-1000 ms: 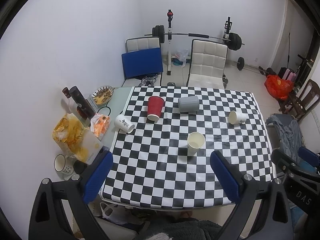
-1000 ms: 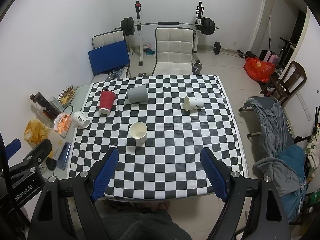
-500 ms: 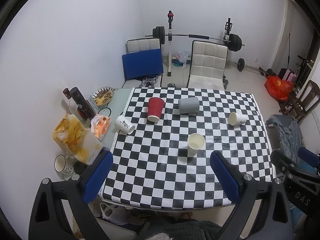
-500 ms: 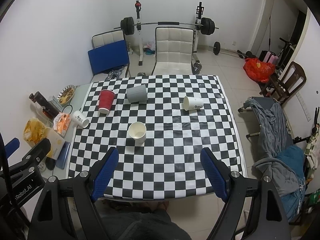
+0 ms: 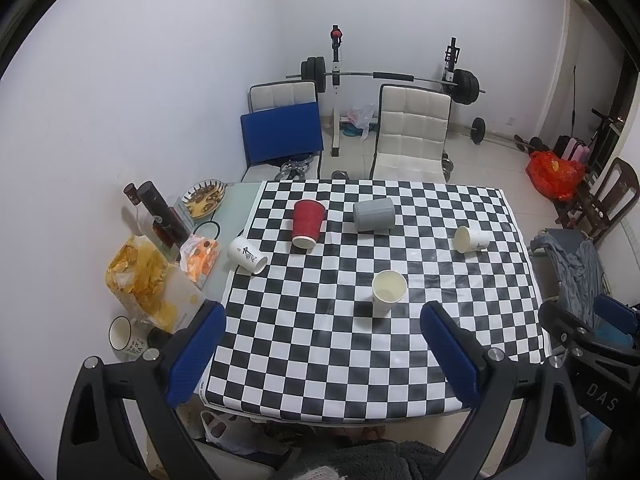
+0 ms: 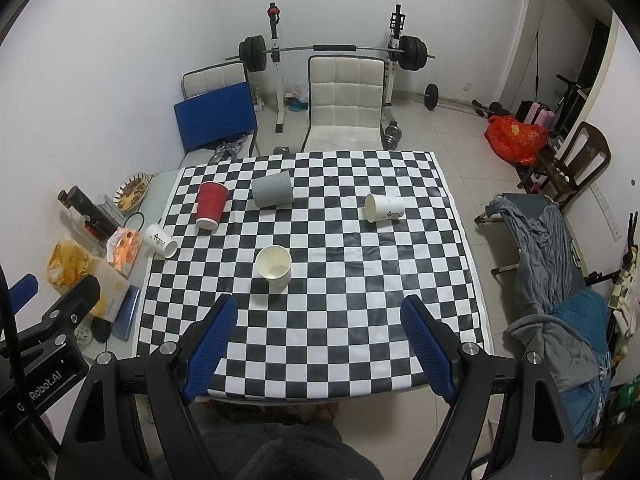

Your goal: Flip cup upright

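Several cups are on the checkered table [image 5: 360, 360]. A cream paper cup [image 5: 388, 291] [image 6: 274, 267] stands upright near the middle. A red cup [image 5: 307, 223] [image 6: 211, 205], a grey cup [image 5: 374, 215] [image 6: 273, 190], a white printed cup [image 5: 471, 238] [image 6: 384, 207] and another white printed cup [image 5: 247, 255] [image 6: 160, 240] at the left edge lie on their sides. My left gripper [image 5: 322, 344] and right gripper [image 6: 318, 340] are both open and empty, held high above the table's near edge.
Left of the cloth are bottles [image 5: 160, 212], a snack bag [image 5: 138, 276], a dish [image 5: 203, 198] and a mug [image 5: 122, 334]. Chairs [image 5: 410, 136] and a barbell rack [image 5: 384, 76] stand behind. A cot with clothes [image 6: 556, 264] is at the right.
Both views have drifted very slightly. The cups have not moved and both grippers stay open.
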`<state>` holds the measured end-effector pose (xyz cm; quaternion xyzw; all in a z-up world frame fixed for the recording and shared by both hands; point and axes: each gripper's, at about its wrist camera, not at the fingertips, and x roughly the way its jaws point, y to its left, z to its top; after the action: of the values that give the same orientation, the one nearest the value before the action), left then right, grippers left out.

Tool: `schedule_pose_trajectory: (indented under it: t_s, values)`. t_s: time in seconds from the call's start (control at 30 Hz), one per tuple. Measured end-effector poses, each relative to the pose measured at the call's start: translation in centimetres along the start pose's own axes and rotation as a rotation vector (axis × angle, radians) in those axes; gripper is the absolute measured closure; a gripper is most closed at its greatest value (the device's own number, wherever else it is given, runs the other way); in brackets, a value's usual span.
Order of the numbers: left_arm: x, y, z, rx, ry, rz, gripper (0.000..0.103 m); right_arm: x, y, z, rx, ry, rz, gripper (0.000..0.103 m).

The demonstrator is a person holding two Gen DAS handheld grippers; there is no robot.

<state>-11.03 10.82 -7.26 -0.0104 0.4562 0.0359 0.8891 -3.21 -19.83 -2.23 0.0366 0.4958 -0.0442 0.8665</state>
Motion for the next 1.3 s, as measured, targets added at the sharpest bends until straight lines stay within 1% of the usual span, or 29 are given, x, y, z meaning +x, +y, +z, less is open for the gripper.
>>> schedule_pose_trajectory:
  t_s: [1.3]
  values:
    - [0.42,-0.12,0.07,0.008,-0.008,-0.006,0.004,-0.15,-0.03,0.66,-0.001,-0.005,-0.002,0.018]
